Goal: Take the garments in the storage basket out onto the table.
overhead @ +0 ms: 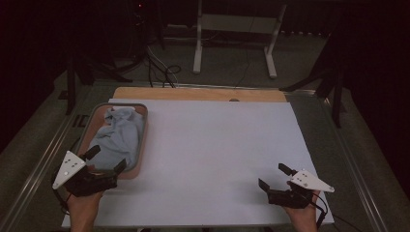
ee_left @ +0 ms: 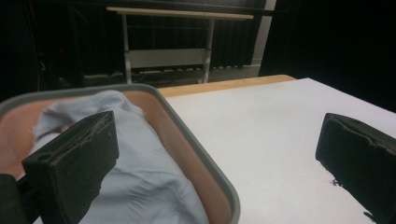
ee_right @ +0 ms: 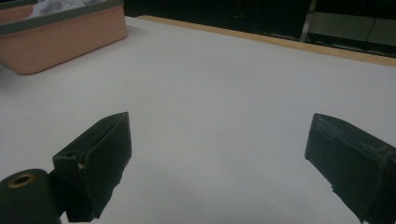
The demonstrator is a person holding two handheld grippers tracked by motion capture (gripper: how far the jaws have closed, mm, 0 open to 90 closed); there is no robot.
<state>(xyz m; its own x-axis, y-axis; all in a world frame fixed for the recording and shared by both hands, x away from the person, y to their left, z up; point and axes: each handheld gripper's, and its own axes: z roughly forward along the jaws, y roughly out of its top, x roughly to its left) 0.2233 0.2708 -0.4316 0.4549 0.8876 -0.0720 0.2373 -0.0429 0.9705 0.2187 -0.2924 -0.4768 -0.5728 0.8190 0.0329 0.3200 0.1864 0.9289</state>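
Observation:
A pink basket with a grey rim stands at the left of the white table sheet. A crumpled pale blue cloth lies inside it. My left gripper is open at the basket's near end, one jaw over the cloth, the other over the sheet past the basket rim. My right gripper is open low over the sheet near the front right corner, nothing between its jaws. In the right gripper view the basket stands far off at the upper left.
A wooden strip runs along the table's far edge. Metal rails flank the table. Beyond it on the floor stand a white frame, cables and dark stands.

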